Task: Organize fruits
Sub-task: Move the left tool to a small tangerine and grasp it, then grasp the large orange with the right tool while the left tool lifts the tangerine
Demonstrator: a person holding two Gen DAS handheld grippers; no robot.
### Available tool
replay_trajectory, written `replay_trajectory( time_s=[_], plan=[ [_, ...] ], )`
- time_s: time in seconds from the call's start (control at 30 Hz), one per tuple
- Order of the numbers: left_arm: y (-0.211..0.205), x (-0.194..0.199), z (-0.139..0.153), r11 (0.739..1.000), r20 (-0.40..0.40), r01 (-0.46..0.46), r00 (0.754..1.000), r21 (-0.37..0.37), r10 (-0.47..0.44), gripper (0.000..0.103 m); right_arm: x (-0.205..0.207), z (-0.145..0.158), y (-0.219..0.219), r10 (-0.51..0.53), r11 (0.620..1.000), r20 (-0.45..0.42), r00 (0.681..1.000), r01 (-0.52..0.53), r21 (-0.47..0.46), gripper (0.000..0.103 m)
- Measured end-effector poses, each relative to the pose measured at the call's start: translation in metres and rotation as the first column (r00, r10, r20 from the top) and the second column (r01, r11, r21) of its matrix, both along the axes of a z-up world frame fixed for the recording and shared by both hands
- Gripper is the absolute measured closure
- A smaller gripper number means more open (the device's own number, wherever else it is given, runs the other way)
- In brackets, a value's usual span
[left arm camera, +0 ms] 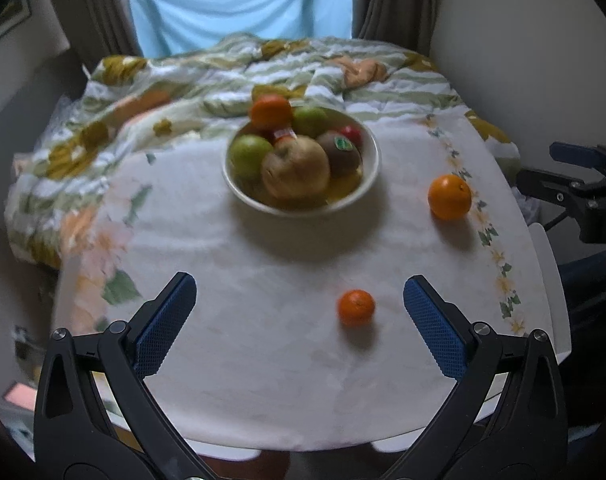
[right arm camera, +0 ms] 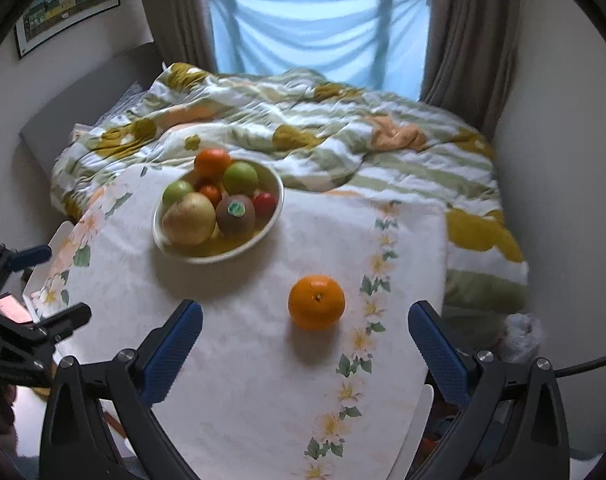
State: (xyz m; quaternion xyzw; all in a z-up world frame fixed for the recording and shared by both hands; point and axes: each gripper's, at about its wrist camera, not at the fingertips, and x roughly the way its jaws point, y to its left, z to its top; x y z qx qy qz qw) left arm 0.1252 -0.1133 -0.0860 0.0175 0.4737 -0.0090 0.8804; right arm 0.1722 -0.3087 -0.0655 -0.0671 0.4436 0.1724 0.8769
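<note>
- Fruit on the bench: a white bowl (left arm camera: 369, 184) near the middle of the cloth already carries green apples, a large yellowish apple (left arm camera: 295, 168), a stickered kiwi (left arm camera: 340, 152), a red fruit and an orange piled on top. Two pieces lie loose outside it.
- Loose piece one: a small mandarin (left arm camera: 355, 307) rests on the cloth close in front of my left claw (left arm camera: 299, 300), nearer its right-hand finger than its left.
- Loose piece two: a larger orange (right arm camera: 316, 302) sits beside the flowered border of the cloth, ahead of my right claw (right arm camera: 305, 320) and roughly centred between its fingers.
- Claw state: both of my claws are spread wide and carry nothing; the blue ribbed pads (right arm camera: 175, 350) stand clear of every fruit.
- Step in hand, as I judge it: gathering the loose citrus into the bowl.
- Doing it well: I would shift the left claw rightward to centre the mandarin, lower until the pads bracket its widest girth, then squeeze gently, since round fruit may roll off a glancing touch.
- Placement caution: the bowl is heaped, so I would set each piece into a low gap near the rim, not drop it on the pile.
</note>
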Motion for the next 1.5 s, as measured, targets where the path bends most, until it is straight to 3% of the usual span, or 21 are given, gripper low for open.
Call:
replay_trajectory(
  time_s=[0.13, 0.5, 0.57, 0.97, 1.2, 1.5],
  plan=[
    [-0.014, 0.0, -0.025, 0.999, -0.031, -0.01, 0.999, -0.046, 0.008, 0.0, 0.012, -0.02, -0.007, 0.043, 0.999, -0.019, 0.999, -0.043, -0.006, 0.0],
    [-0.036, 0.008, -0.078, 0.996, -0.089, -0.084, 0.992, 0.014, 0.085, 0.0, 0.046, -0.075, -0.016, 0.13, 0.991, -0.094, 0.987, -0.129, 0.017, 0.0],
    [-0.037, 0.01, -0.084, 0.997, -0.106, -0.082, 0.991, 0.007, 0.083, 0.02, 0.05, -0.082, -0.017, 0.137, 0.991, -0.105, 0.985, -0.135, 0.022, 0.0],
    [-0.037, 0.015, -0.102, 0.993, -0.162, -0.117, 0.98, -0.003, 0.115, 0.06, 0.06, -0.102, -0.016, 0.15, 0.988, -0.147, 0.978, -0.145, 0.045, 0.001],
    [-0.035, 0.018, -0.103, 0.993, -0.172, -0.12, 0.978, -0.021, 0.114, 0.061, 0.065, -0.107, -0.009, 0.166, 0.986, -0.152, 0.974, -0.161, 0.045, 0.004],
    [-0.032, 0.017, -0.103, 0.992, -0.168, -0.126, 0.979, -0.031, 0.119, 0.061, 0.073, -0.117, 0.005, 0.181, 0.983, -0.162, 0.97, -0.181, 0.016, 0.027]
  ],
)
